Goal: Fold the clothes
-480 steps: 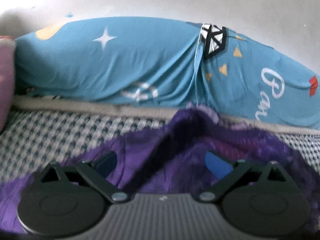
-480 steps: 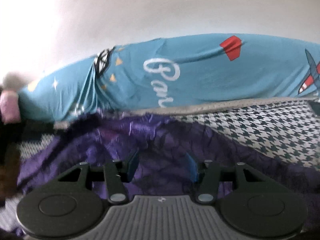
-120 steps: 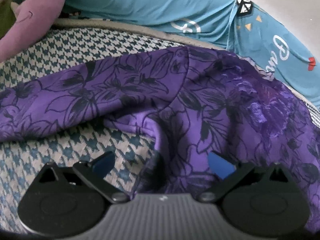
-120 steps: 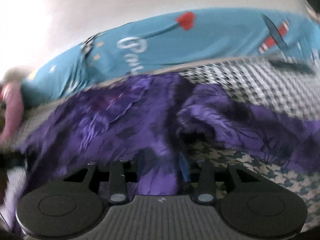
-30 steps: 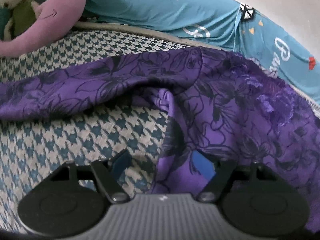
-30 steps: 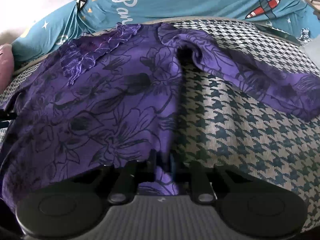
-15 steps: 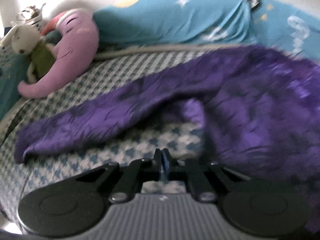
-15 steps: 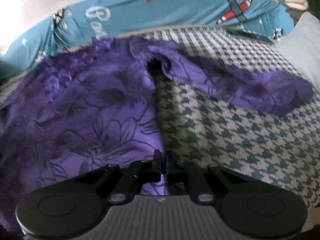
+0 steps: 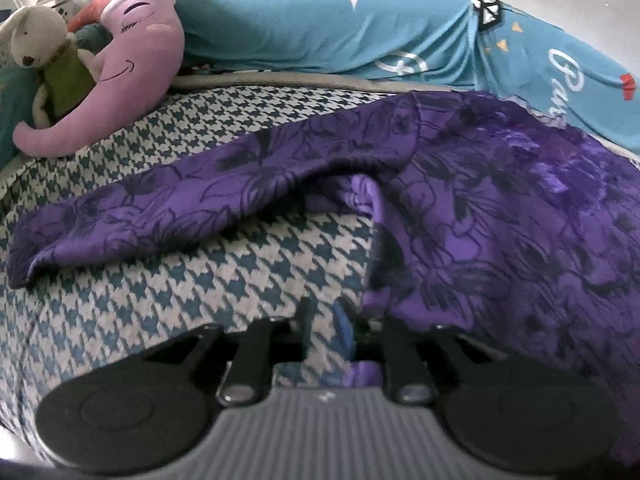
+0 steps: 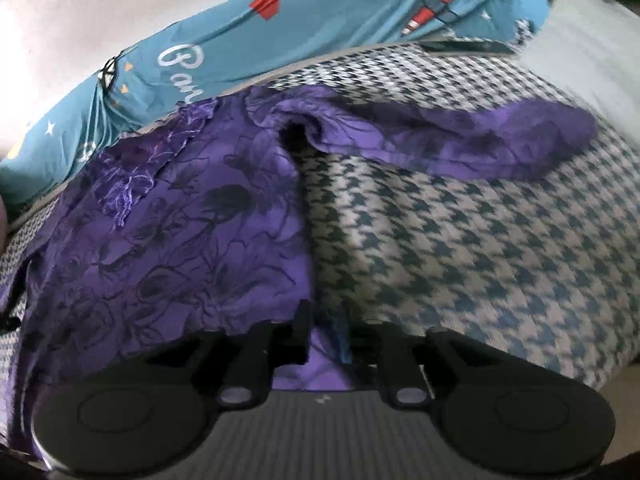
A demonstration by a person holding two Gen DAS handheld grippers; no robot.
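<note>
- I see the purple floral garment (image 9: 500,216) spread over the houndstooth bed cover (image 9: 192,280), its neckline end lying against the long blue printed bolster (image 9: 320,28) at the far side of the bed.
- From my left gripper (image 9: 324,324), one sleeve (image 9: 152,208) of that garment runs out to the left across the cover, ending well short of the pink plush toy (image 9: 132,68) that leans against the bolster's left end; a small white rabbit toy (image 9: 36,36) sits just beside the plush.
- My left fingers (image 9: 343,328) stand a little apart with only a narrow gap; the garment's side edge lies right at the fingertip on its side, but I cannot tell whether any cloth is pinched.
- From my right gripper (image 10: 326,332), the garment (image 10: 180,232) fills the left half of the view, and its other sleeve (image 10: 480,144) stretches to the right over the cover (image 10: 480,260), near the bolster (image 10: 320,28).
- My right fingers (image 10: 301,332) are also nearly together, with purple hem cloth lying between them; whether they actually clamp it I cannot tell.
</note>
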